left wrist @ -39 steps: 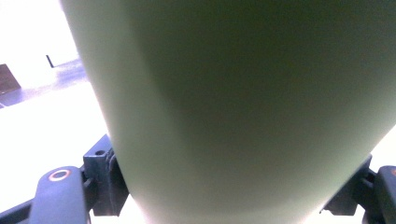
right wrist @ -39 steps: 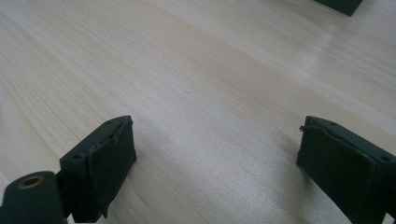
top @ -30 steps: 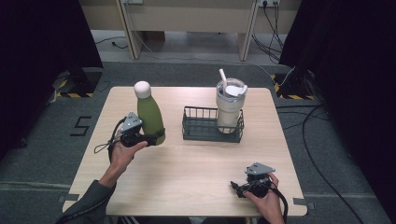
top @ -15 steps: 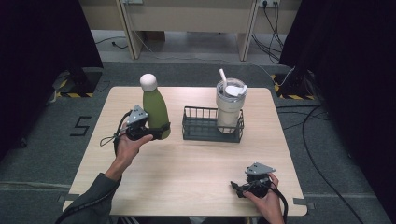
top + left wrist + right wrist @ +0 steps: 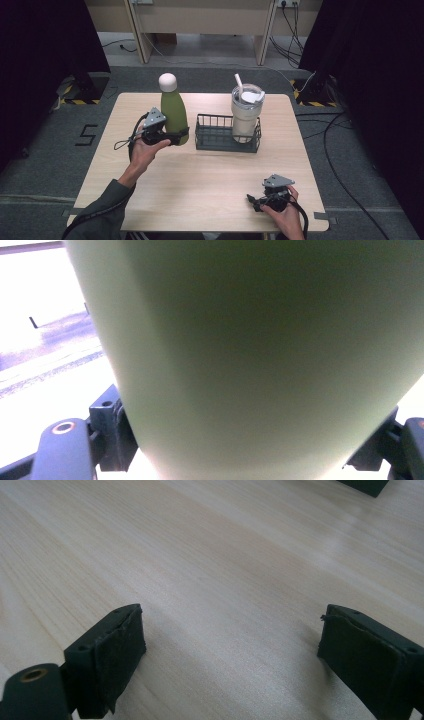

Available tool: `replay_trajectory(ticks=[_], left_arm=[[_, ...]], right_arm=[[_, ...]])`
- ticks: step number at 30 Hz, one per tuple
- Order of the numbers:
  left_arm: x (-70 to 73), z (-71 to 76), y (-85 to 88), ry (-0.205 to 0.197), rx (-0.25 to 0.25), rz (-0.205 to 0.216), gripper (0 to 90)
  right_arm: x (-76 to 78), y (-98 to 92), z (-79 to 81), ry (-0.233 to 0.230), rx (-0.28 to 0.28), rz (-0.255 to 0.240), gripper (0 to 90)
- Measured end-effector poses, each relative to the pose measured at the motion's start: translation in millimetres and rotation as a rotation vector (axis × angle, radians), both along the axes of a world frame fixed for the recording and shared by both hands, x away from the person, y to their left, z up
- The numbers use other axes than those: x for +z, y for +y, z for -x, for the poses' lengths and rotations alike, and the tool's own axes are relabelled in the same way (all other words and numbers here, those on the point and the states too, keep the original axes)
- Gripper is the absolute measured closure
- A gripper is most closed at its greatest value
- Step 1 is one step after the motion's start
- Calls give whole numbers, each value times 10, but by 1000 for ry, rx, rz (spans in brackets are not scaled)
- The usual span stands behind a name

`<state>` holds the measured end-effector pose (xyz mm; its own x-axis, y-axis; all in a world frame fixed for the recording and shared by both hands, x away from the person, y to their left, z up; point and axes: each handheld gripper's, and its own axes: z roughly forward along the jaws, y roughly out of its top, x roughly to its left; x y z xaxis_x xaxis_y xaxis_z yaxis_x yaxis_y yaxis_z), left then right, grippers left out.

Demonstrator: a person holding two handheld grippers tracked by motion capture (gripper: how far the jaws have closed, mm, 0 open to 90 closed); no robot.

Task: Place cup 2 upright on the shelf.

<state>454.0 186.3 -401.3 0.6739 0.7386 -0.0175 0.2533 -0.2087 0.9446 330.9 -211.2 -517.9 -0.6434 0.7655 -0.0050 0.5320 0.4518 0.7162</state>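
Bottle (image 5: pixel 173 112) (green) in left hand-held gripper (image 5: pixel 172 136).

High view evenly lit, dark curtains at sides. Green bottle (image 5: pixel 260 355) blurred, too close between left tongs (image 5: pixel 250 440); background beyond blown out white. Worktop (image 5: pixel 210 555) ahead of right tongs (image 5: pixel 230 650) soft, faint sheen.
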Motion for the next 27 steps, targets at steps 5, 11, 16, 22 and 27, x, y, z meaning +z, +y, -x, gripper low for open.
replay_trajectory(ticks=[5, 11, 16, 22, 27], left_arm=[[45, -29, -59, -1, -12, -1, 206], [104, -70, -126, -1, -20, 9, 206], [147, -100, -189, 2, -28, 21, 206], [230, -138, -287, -5, -40, 17, 206], [271, -183, -362, -6, -48, 15, 206]], right_arm=[[0, 0, 0, 0, 0, 0, 113], [0, 0, 0, 0, 0, 0, 113], [0, 0, 0, 0, 0, -1, 113], [1, -1, 0, 1, 1, 0, 113], [1, -2, -1, 0, 4, 1, 113]])
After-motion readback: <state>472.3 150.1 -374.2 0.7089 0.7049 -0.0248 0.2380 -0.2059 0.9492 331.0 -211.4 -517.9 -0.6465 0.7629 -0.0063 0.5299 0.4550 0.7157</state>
